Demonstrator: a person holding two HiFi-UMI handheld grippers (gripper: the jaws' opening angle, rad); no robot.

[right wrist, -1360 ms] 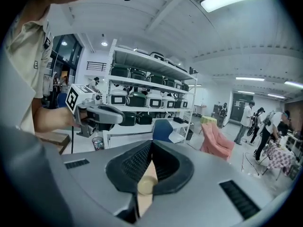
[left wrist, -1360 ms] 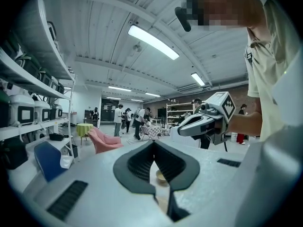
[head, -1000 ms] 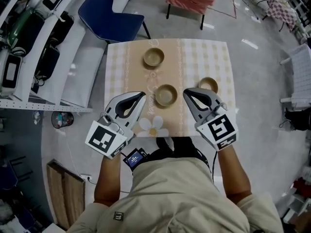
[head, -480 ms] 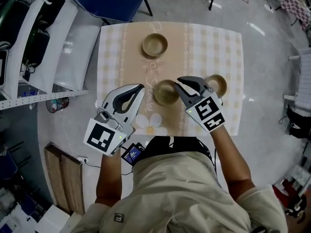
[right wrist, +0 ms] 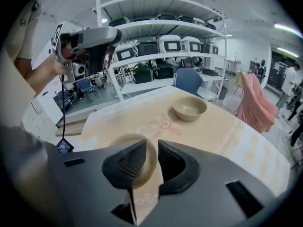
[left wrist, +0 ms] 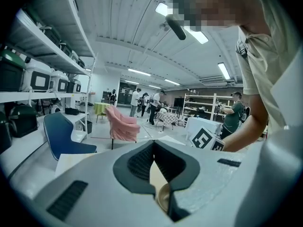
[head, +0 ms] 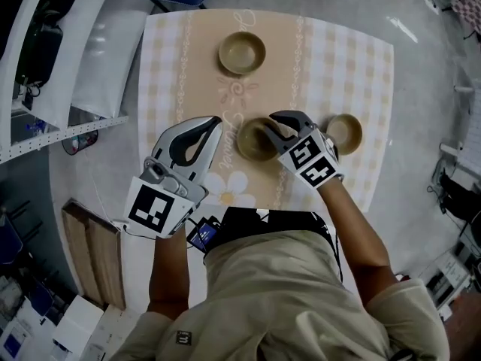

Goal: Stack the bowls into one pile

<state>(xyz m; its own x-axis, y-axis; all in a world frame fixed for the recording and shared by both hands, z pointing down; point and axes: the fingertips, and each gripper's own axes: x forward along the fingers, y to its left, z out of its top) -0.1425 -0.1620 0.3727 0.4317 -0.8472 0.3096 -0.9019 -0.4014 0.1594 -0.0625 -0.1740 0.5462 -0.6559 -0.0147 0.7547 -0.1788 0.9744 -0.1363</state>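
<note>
Right gripper (head: 273, 123): moved in from beside; now pinching bowl (head: 252, 143) rim.
Left gripper (head: 215, 120): tips pressed together, unchanged, empty.

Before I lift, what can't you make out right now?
- Right tongs on the middle bowl: its rim sits between the jaws in the right gripper view, but contact is unclear. In the head view the tongs cover that rim.
- Right bowl: the edge nearest the right tongs is covered, head view.
- Left gripper view: left tongs block most of the table.
</note>
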